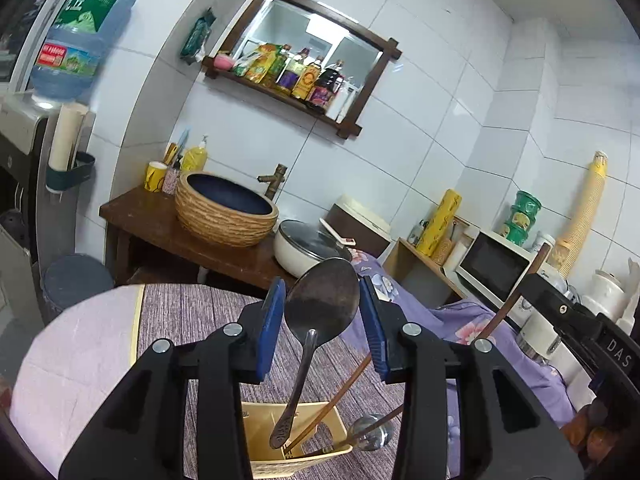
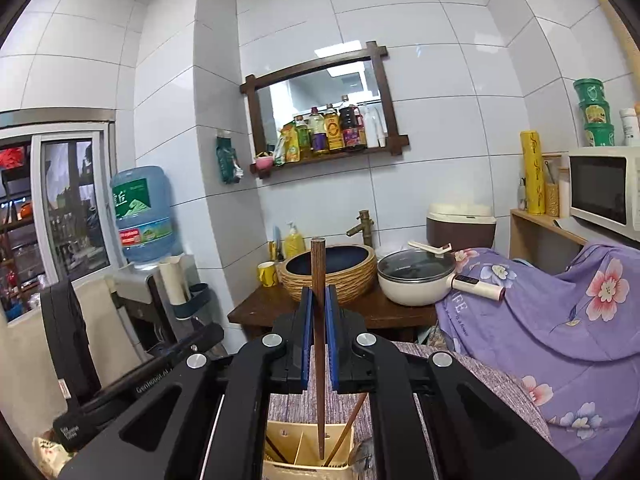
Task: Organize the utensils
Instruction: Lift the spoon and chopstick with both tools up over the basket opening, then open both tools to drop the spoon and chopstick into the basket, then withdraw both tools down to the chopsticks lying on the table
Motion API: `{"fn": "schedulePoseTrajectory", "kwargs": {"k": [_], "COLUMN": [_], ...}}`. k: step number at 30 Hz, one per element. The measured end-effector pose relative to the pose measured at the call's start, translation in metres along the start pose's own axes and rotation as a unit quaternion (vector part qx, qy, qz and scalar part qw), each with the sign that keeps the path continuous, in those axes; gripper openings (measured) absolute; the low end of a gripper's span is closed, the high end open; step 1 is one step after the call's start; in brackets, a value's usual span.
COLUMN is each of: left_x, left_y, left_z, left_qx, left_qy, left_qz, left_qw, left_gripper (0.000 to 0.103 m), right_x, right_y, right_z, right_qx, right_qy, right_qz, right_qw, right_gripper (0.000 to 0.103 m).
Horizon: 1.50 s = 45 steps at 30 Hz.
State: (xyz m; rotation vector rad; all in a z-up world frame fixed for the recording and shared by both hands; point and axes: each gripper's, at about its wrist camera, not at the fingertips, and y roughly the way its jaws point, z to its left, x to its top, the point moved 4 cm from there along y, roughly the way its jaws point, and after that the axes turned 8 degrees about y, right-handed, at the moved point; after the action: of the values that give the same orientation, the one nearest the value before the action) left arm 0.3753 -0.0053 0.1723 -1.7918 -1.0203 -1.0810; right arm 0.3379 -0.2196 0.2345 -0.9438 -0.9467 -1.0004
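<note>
we find the right fingers (image 2: 316,312) clamped on a chopstick (image 2: 319,344), upright, its tip over the holder (image 2: 280,440) directly below. the left fingers (image 1: 320,320) hold a spoon (image 1: 320,304), bowl up, handle towards the same holder.

The left gripper (image 1: 322,300) is held about level, tipped slightly down, its blue pads (image 1: 269,322) set partly apart and clamped on the bowl of a spoon (image 1: 320,300) standing between them. The right gripper (image 2: 319,312) points the same way, its pads (image 2: 306,332) pinched nearly together on an upright chopstick (image 2: 319,344)
</note>
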Motion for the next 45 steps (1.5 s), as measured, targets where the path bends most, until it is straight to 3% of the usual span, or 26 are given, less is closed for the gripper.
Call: {"fn": "schedulePoseTrajectory", "kwargs": {"k": [6,14,20,28,29,32,33,36,41,45], "left_x": [-0.038,-0.088,-0.112,-0.122,-0.122,-0.118,-0.117,-0.118,-0.128,-0.147], "left_y": [0.020,0.024,0.018,0.012,0.010,0.002,-0.001,-0.016,-0.046,-0.070], "left_z": [0.017,0.030,0.036,0.018,0.016,0.014,0.014,0.018,0.020,0.019], "left_qx": [0.033,0.039,0.040,0.045,0.041,0.035,0.035,0.048,0.088,0.107], "left_qy": [0.000,0.002,0.013,0.075,0.075,0.072,0.072,0.069,0.089,0.104], "left_qz": [-0.009,0.016,0.038,0.046,0.045,0.038,0.036,0.028,0.038,0.062], "left_qw": [0.9994,0.9991,0.9984,0.9951,0.9953,0.9960,0.9961,0.9960,0.9914,0.9868], "left_gripper": [0.038,0.038,0.038,0.039,0.039,0.042,0.047,0.068,0.082,0.093], "right_x": [-0.039,-0.088,-0.109,-0.118,-0.117,-0.116,-0.115,-0.115,-0.124,-0.146], "right_y": [0.025,0.040,0.045,0.046,0.046,0.041,0.037,0.025,-0.005,-0.025], "right_z": [-0.006,-0.006,-0.008,-0.009,-0.011,-0.017,-0.018,-0.023,-0.028,-0.019], "right_qx": [-0.020,-0.024,-0.022,-0.024,-0.024,-0.024,-0.023,-0.023,-0.024,-0.002], "right_qy": [0.001,-0.024,-0.032,-0.039,-0.035,-0.026,-0.024,-0.020,-0.018,-0.044], "right_qz": [0.009,0.035,0.056,0.066,0.065,0.060,0.056,0.049,0.044,0.065], "right_qw": [1.000,0.999,0.998,0.997,0.997,0.998,0.998,0.998,0.999,0.997], "right_gripper": [0.007,0.007,0.007,0.007,0.009,0.036,0.042,0.048,0.064,0.076]}}
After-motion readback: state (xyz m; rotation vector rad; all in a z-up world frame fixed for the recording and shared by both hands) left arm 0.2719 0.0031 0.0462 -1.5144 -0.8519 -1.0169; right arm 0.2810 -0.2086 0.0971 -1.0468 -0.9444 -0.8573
